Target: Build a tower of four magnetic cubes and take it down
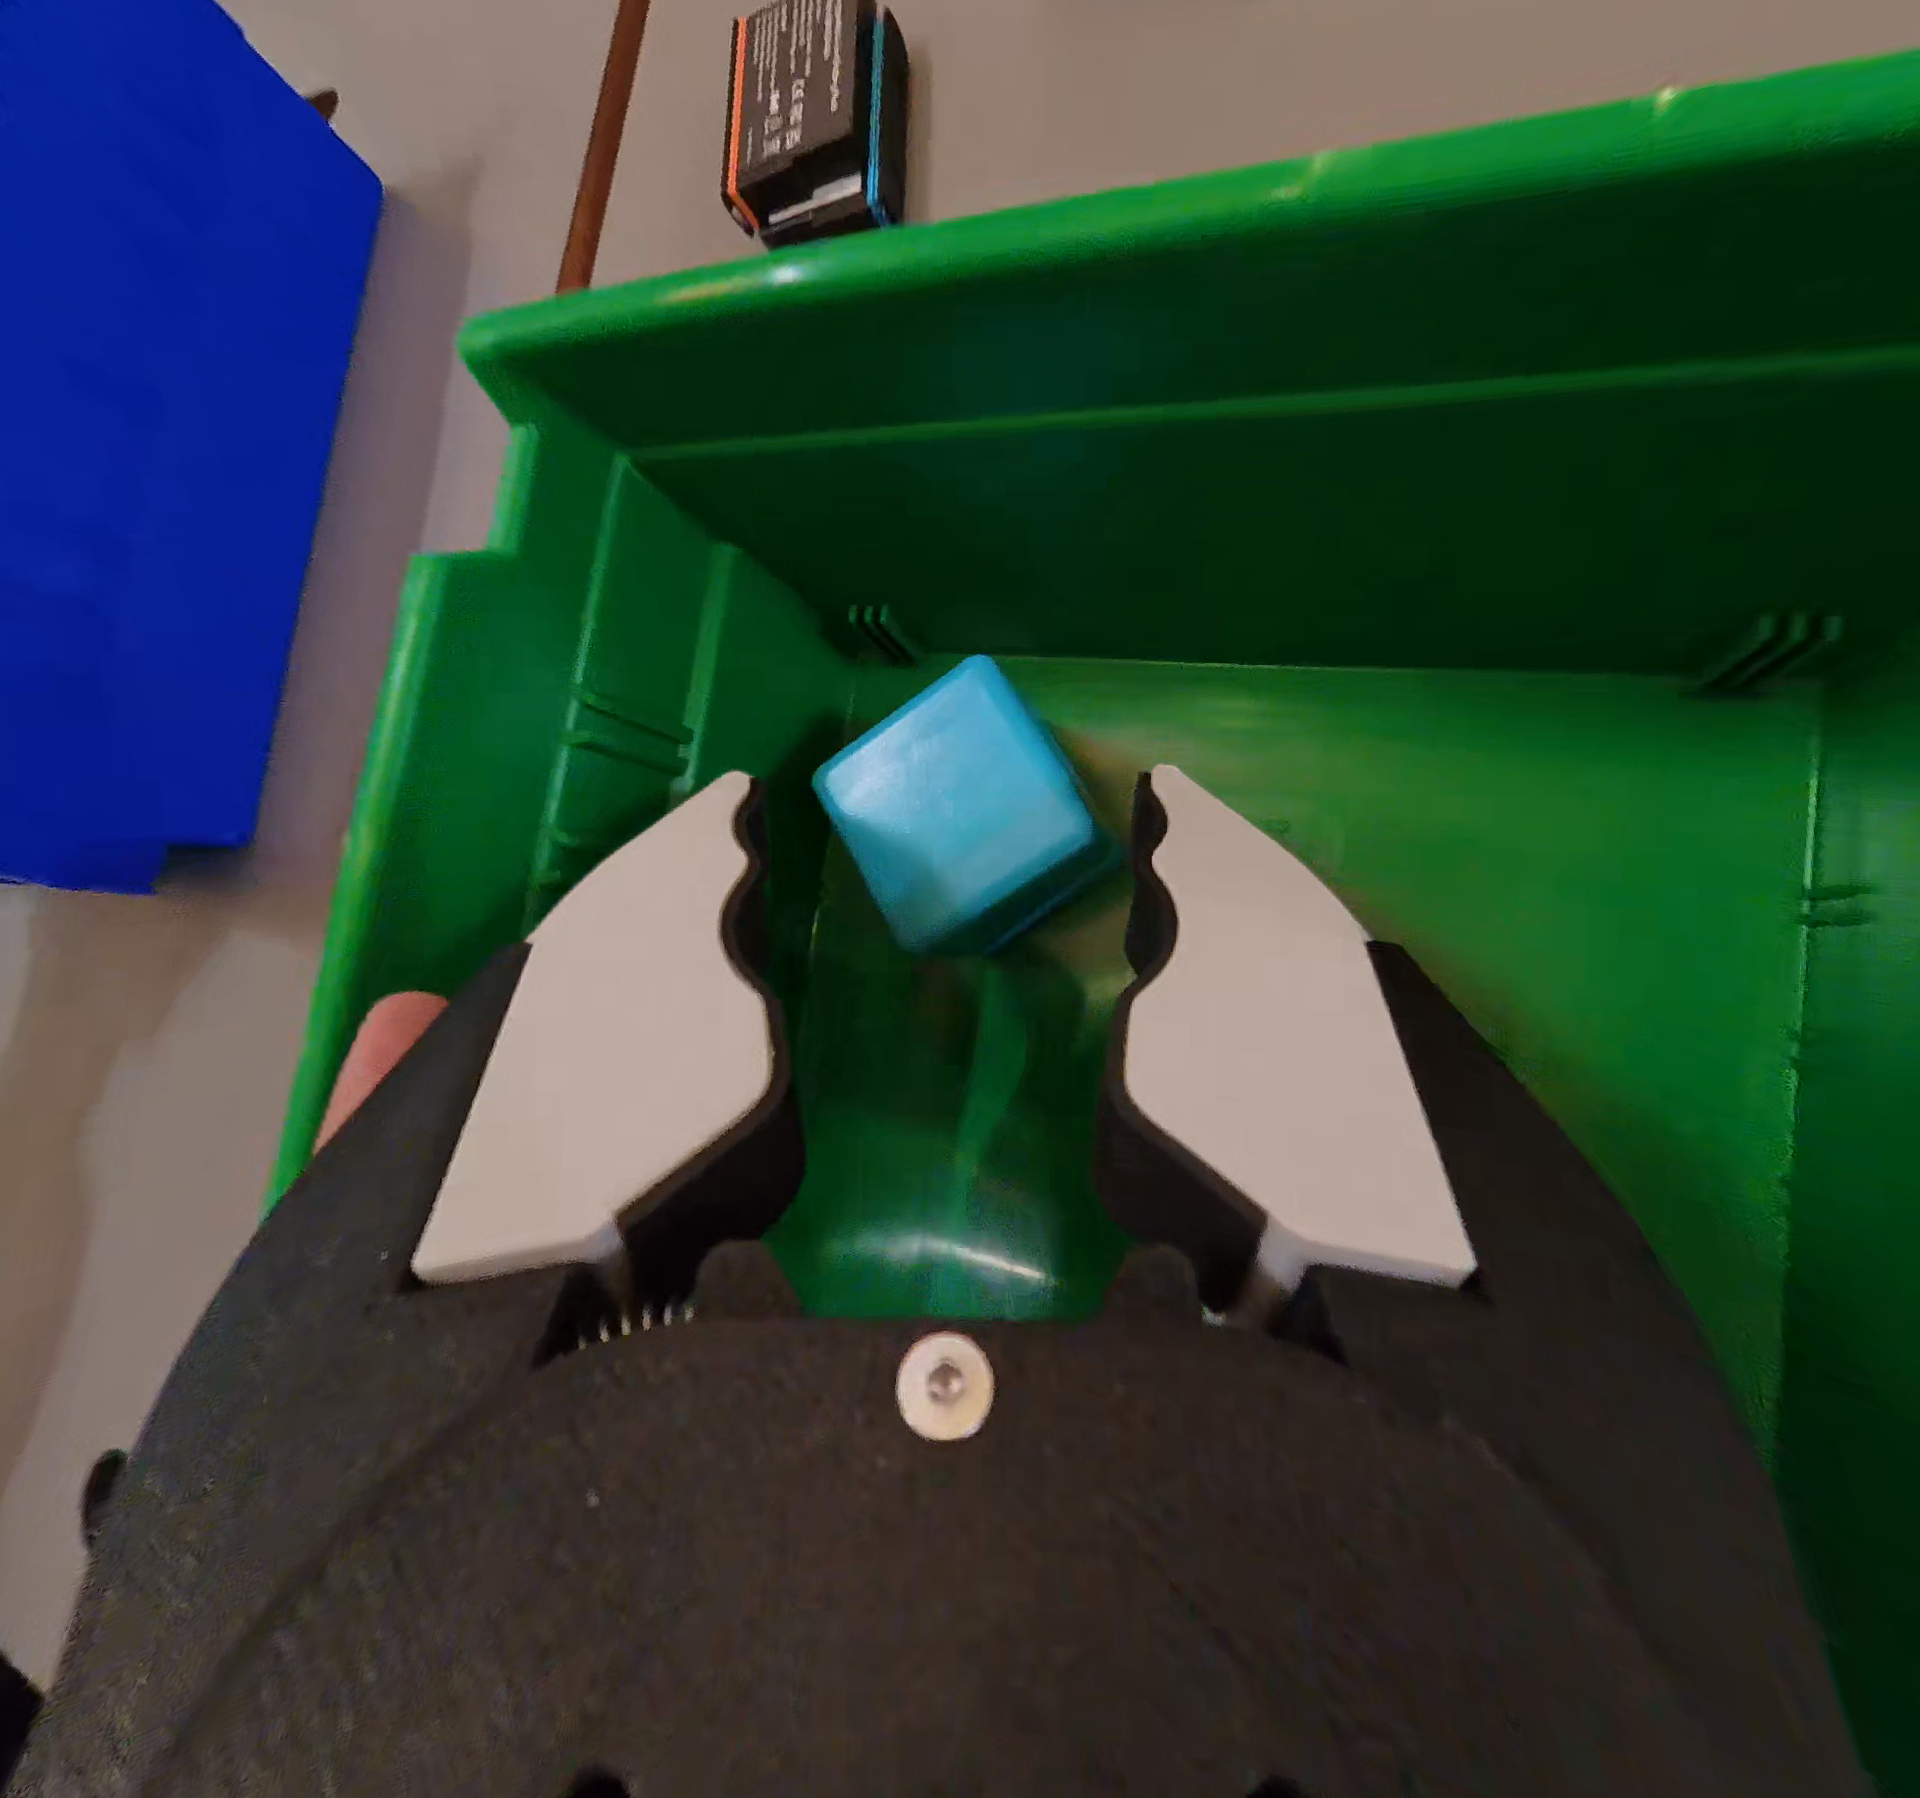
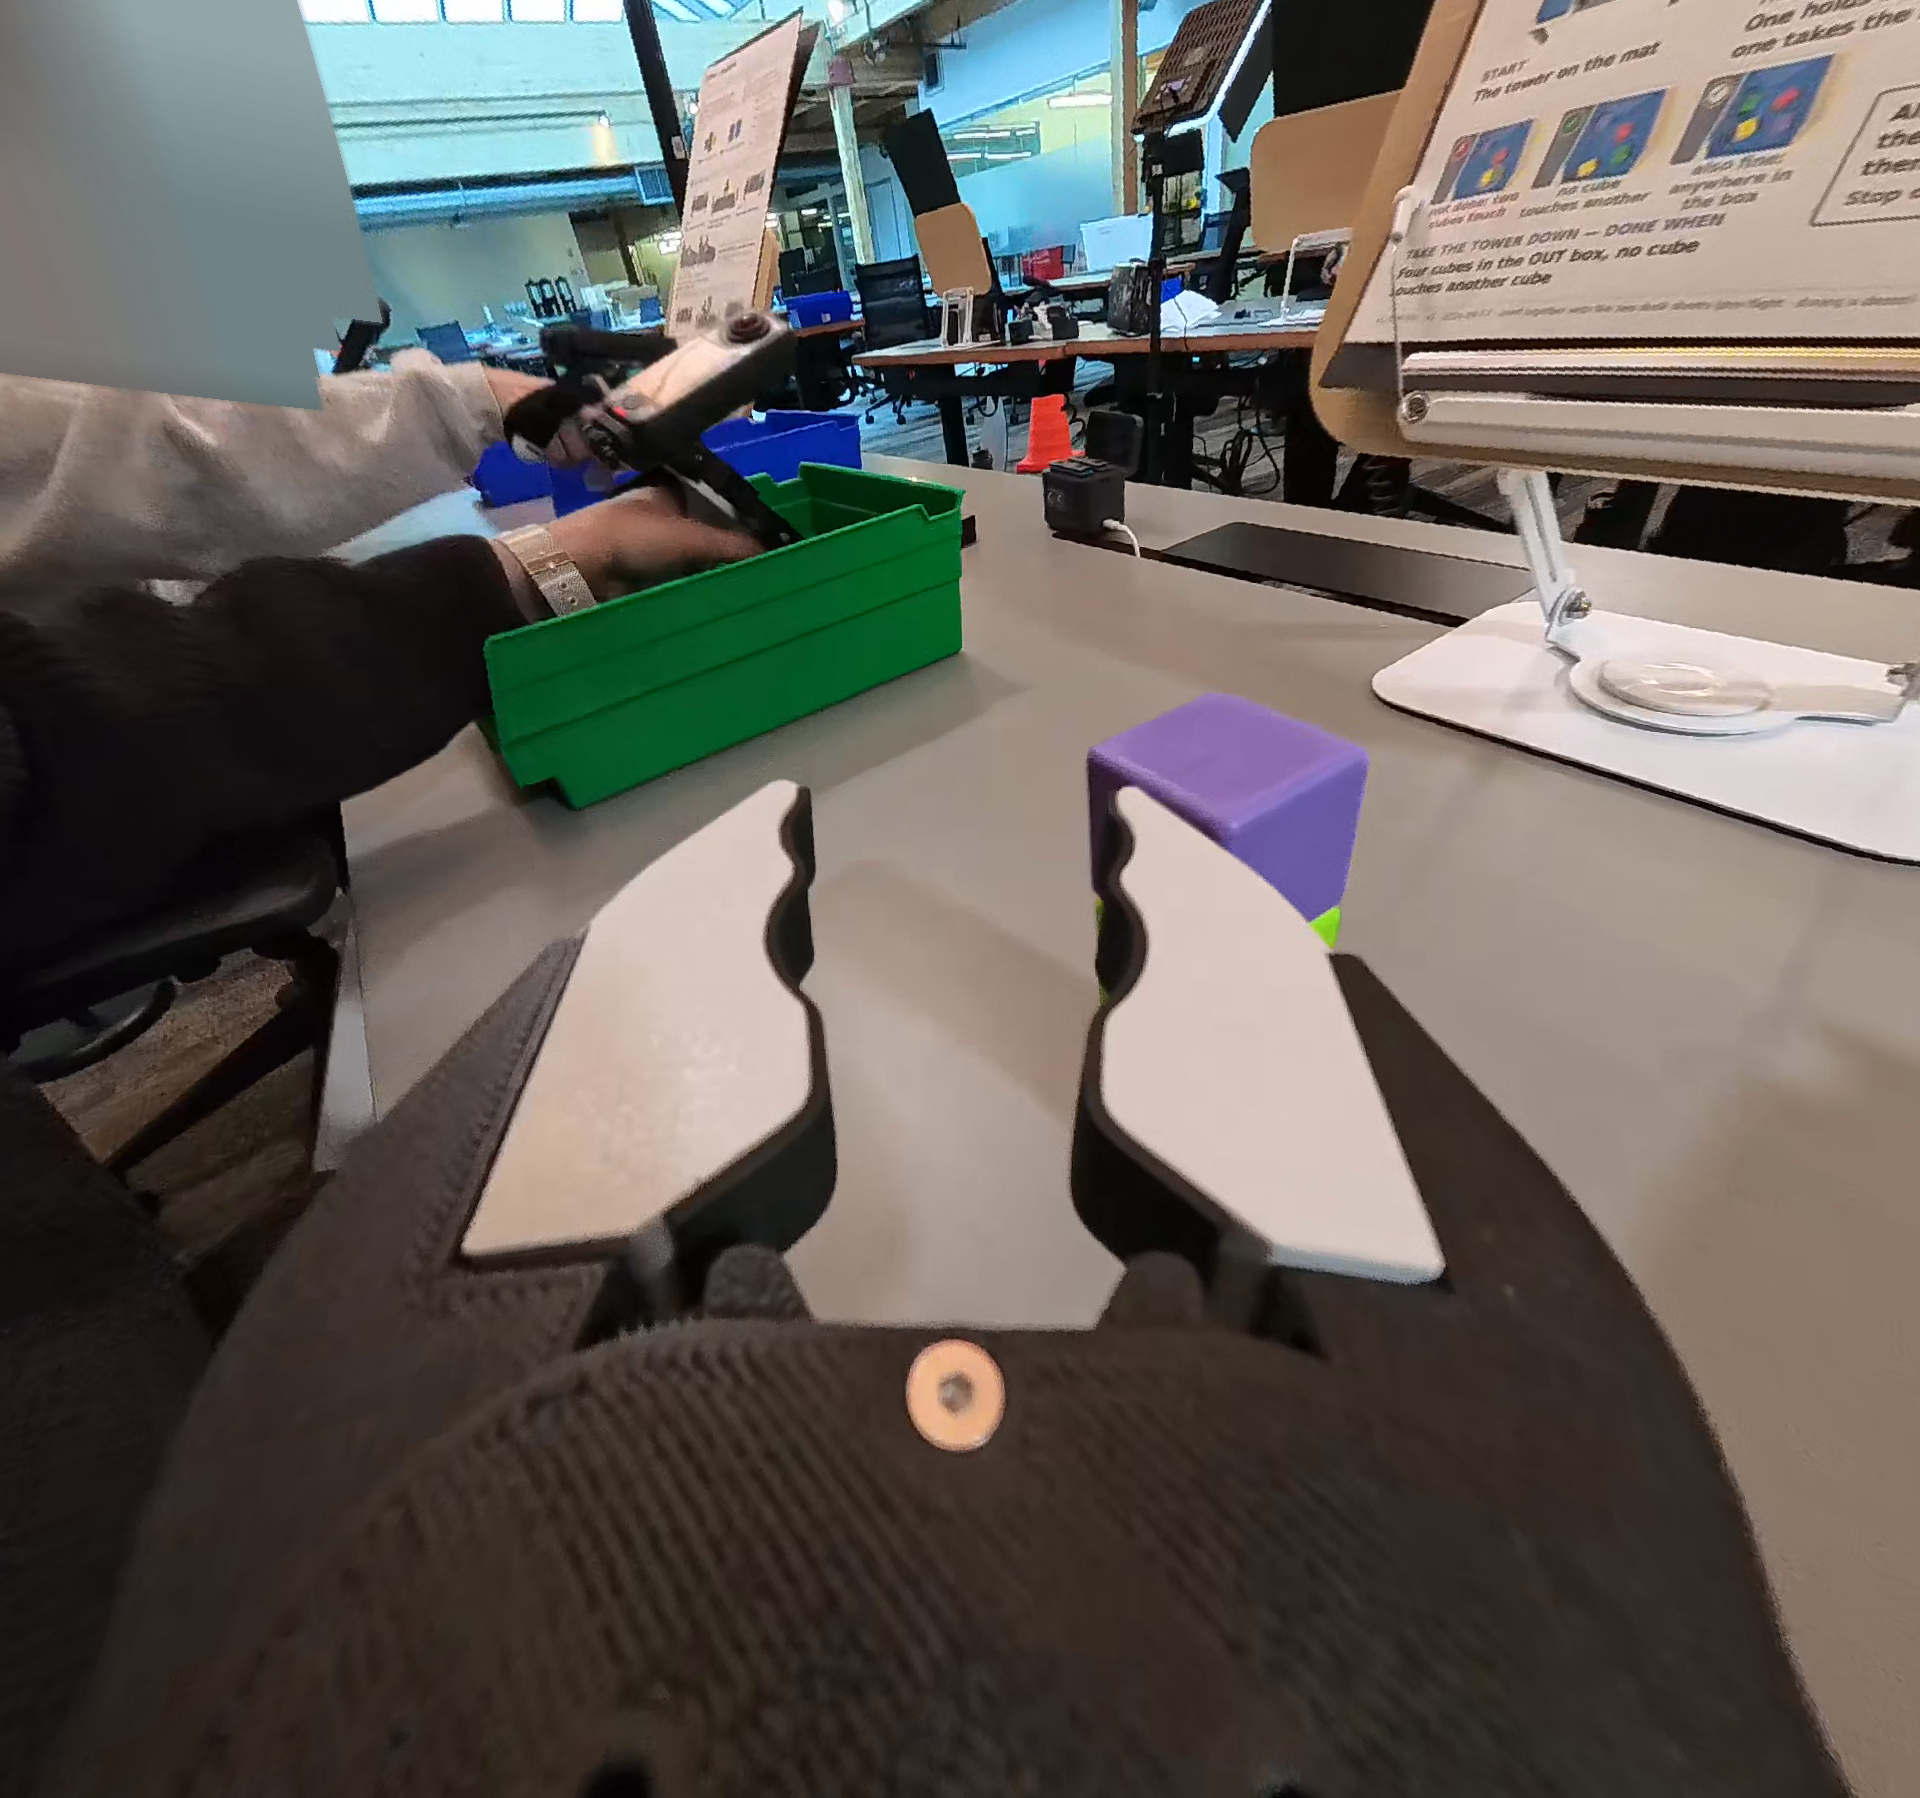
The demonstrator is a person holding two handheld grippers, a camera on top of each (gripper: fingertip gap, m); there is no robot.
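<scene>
While the left claw [image 1: 951, 792] hangs spread over the teal cube [image 1: 961, 808] lying loose in the green bin [image 1: 1143, 377], right claw [image 2: 956, 813] gapes empty beside the purple cube [image 2: 1262, 792] on the table [image 2: 1558, 1021]; cubes look light, stiff, prob slick – grip flat opposite faces

Glossy plastic green bin [image 1: 1143, 377], smooth teal cube [image 1: 956, 803], matt grey table [image 2: 1558, 1021].

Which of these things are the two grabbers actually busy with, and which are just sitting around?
Busy with:
- left gripper, open above the teal cube inside the green bin
- right gripper, open beside the purple cube, which is stacked on a lime-green cube

Just sitting around:
- blue bin
- black battery pack
- instruction board on its stand
</scene>
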